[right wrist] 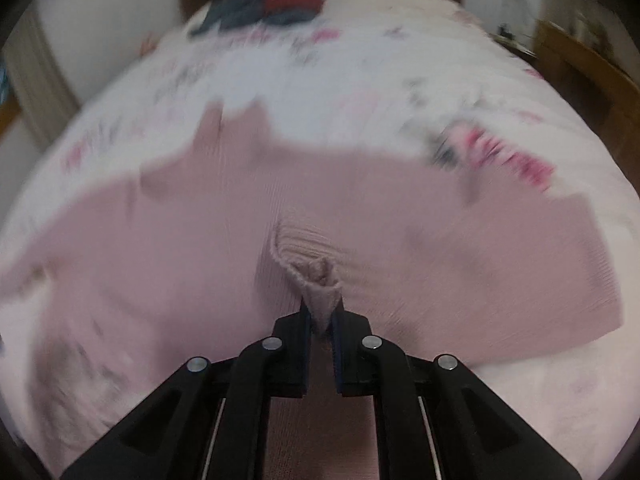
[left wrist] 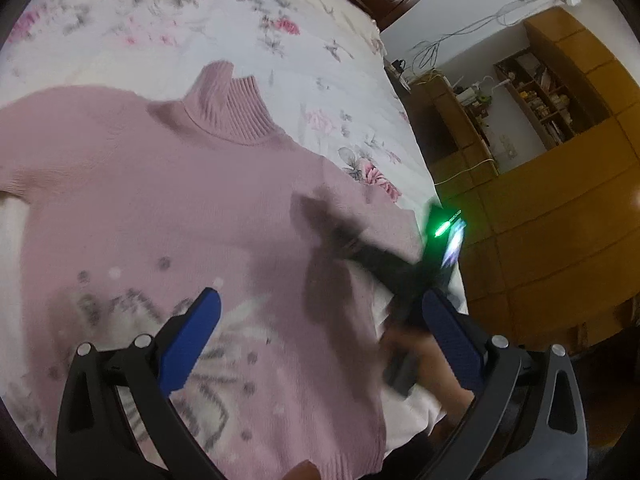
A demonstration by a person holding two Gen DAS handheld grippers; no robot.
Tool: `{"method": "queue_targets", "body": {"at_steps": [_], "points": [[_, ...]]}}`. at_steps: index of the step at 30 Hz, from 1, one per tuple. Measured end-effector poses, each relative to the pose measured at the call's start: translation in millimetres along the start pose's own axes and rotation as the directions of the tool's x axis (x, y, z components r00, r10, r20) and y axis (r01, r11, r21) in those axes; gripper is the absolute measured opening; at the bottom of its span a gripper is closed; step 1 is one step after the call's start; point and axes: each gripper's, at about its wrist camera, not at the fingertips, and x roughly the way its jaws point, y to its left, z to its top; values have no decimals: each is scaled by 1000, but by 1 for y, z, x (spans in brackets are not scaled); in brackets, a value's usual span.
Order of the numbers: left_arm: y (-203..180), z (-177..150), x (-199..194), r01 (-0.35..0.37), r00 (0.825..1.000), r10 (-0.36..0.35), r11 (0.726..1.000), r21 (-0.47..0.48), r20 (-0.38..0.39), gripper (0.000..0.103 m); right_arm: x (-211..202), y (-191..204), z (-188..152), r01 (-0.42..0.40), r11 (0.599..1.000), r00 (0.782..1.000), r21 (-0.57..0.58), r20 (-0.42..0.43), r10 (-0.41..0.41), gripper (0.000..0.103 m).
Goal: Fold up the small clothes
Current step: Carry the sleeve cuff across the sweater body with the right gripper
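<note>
A pink sweater (left wrist: 168,200) lies spread front-up on the bed (left wrist: 328,80), its ribbed collar pointing toward the far end. The right tool (right wrist: 322,314) reaches low across it, fingers clamped on a bunched fold of knit. The left tool (left wrist: 320,312) hovers above the sweater's lower front, fingers wide apart and holding nothing.

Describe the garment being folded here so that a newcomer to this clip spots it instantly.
On the floral bedspread, nearest the cameras, lies the pink sweater, spread flat. Its ribbed turtleneck and pale colour set it apart from the dark clothes pile at the far end. The right gripper pinches its fabric.
</note>
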Motion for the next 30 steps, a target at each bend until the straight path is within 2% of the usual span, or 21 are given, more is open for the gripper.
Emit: {"method": "queue_targets", "body": {"at_steps": [2,3,5,6,9,10,13,15,18,19,22,24,25,30], "points": [[8,9,22,25,999,-26,999,-40,-31,100,3,7,-15,7,999,1000,-50,6,-6,24],[11,13,33,38,998,-41,997,-62,-48,100,-3,8,-21,-1,997,1000,-73,23,3,38],[18,22,61,82,992,-93,989,-121,-86,100,-24,3,-35,-22,997,998,-73,49,26,55],[20,25,71,94,989,-109,985,-148,-96,100,-32,-1,-42,-32,998,997,-60,62,36,56],[28,38,120,168,970,-208,947,-273,-126,100,-62,-17,-79,-91,996,993,-8,72,92,56],[28,40,130,169,968,-214,942,-289,-132,100,-71,-20,-90,-106,994,992,5,75,106,56],[24,45,171,124,964,-189,941,-315,-185,100,-99,-25,-125,-143,988,986,62,98,137,56],[17,46,195,111,955,-191,940,-324,-228,100,-115,-28,-144,-170,978,981,121,119,156,56],[7,50,212,39,955,-122,955,-294,-270,98,-126,-35,-164,-219,951,970,218,152,188,56],[4,52,214,28,957,-110,956,-292,-269,94,-126,-36,-170,-233,942,967,243,164,197,56],[1,61,220,-41,952,-44,962,-269,-302,20,-123,-37,-185,-250,927,964,281,159,212,56],[2,64,222,-70,947,-20,961,-267,-321,13,-122,-37,-190,-255,928,963,273,158,218,56],[2,66,221,-78,946,-10,963,-257,-324,5,-123,-37,-191,-253,930,963,265,161,216,56],[-10,88,187,-36,963,-25,975,-221,-269,5,-125,-41,-193,-260,926,960,274,178,217,56]]}}
